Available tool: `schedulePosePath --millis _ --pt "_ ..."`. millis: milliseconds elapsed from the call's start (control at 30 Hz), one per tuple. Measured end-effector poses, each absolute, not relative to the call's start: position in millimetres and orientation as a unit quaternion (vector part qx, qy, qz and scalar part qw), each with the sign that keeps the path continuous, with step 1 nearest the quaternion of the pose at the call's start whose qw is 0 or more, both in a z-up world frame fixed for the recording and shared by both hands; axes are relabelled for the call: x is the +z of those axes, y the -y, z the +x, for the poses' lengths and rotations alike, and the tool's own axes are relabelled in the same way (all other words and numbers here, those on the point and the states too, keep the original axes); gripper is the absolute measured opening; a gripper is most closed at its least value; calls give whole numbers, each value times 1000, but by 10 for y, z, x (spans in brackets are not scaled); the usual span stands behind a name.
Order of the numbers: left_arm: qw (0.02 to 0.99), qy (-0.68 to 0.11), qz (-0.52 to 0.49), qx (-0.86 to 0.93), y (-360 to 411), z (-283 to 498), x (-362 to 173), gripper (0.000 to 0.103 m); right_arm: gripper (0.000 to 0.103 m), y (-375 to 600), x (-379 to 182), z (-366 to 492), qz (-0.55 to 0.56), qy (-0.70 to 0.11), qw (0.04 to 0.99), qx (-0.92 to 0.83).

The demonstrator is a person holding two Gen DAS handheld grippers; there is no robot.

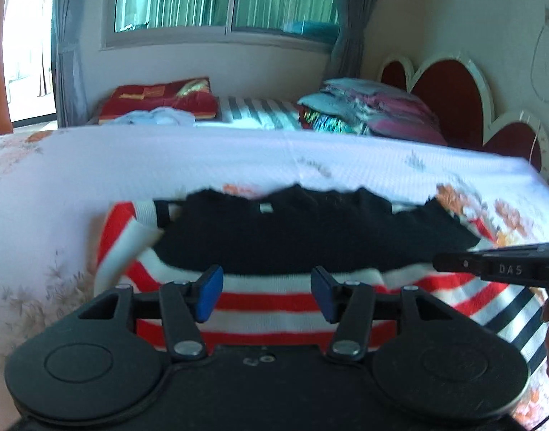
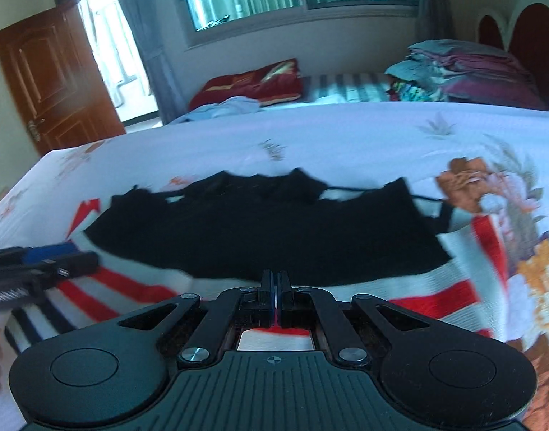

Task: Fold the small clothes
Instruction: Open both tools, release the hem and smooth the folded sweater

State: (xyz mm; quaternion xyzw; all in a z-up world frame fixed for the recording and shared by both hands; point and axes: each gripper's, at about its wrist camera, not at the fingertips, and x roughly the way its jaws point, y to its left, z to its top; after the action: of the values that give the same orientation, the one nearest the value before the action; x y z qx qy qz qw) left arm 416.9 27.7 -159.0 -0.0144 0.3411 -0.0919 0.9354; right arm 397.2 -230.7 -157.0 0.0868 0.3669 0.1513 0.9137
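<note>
We read "DAS" on the right gripper (image 1: pixel 497 269) as it enters from the right. The striped garment (image 1: pixel 292 301), red, white and black with a black upper part, lies spread on the floral bedsheet (image 1: pixel 238 158). Our left gripper (image 1: pixel 267 292) hovers wide apart above its near edge; the right gripper's jaws are pinched onto the striped fabric.

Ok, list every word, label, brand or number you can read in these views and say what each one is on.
"DAS": raised letters on the side of the right gripper, seen from the left wrist view.
White tag at the neckline of the black and striped garment: too small and blurred to read.
Red cushion beyond the bed, gold markings: blurred, unreadable.
Markings on the left gripper body, right wrist view: blurred, unreadable.
</note>
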Motion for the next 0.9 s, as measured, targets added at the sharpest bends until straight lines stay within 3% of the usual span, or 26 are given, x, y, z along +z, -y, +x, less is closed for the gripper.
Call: schedulePosePath --millis 233,267,333,367,433,500,700,900 --pt "926 -369 1 -75 -360 4086 -1847 56 2 2141 -1587 3861 81 -372 909 167" --pt "926 -370 -5 -72 -394 4077 -1856 56 7 2131 -1581 3852 80 -371 909 170" --pt "926 -373 -18 -64 -477 4066 -1854 56 49 2110 -1578 3828 76 -370 910 172" --pt "925 -373 -24 -61 -513 4057 -1861 56 77 2087 -1585 3815 67 -369 911 172" --pt "926 -372 -27 -58 -578 4028 -1880 55 75 2051 -1625 3768 35 -369 916 156" --pt "926 -372 -26 -58 -623 4002 -1881 54 59 2135 -1692 3752 36 -374 916 142" --pt "924 -375 -35 -61 -734 3963 -1872 50 37 2456 -1764 3670 29 -368 923 111" --pt "921 -385 -30 -54 -718 3952 -1813 49 38 2521 -1657 3551 38 -369 923 100"
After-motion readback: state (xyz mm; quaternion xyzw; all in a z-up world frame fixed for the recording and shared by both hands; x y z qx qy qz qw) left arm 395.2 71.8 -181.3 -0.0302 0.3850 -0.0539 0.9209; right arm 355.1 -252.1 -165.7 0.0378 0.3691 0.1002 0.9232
